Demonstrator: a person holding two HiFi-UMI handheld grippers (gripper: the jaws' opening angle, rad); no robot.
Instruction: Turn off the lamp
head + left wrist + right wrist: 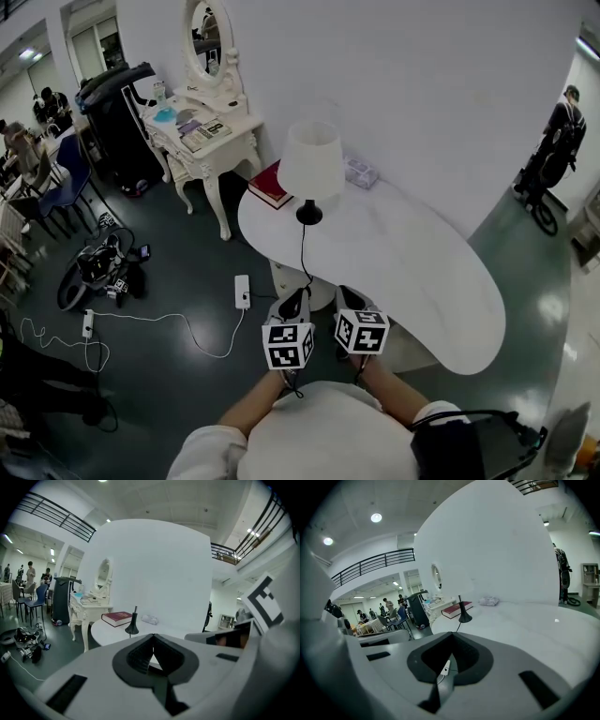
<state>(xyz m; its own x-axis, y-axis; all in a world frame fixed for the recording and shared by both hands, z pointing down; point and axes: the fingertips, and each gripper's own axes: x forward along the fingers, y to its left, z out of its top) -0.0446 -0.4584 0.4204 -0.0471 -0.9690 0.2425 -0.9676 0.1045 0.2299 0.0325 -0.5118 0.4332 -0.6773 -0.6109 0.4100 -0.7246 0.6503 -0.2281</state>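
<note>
Seen from above, I hold my left gripper [293, 306] and my right gripper [349, 299] side by side at the near edge of a white, curved surface [412, 262], both pointing toward 12 o'clock. Each gripper's own view shows its jaws pressed together tip to tip, clamped on nothing. The lamp [310, 169] stands straight ahead of me at 12 o'clock, well apart from both grippers, upright near the far left end of the surface, with a white shade over a small black base. A thin black cord [302, 246] runs from the base toward 6 o'clock, crosses the surface and passes off its edge close to my left gripper. A red book [269, 185] lies flat just beside the lamp at its 10 o'clock, and a small clear packet [360, 172] lies at its 2 o'clock. On the dark floor at my 10 o'clock lies a white power strip [243, 291]
</note>
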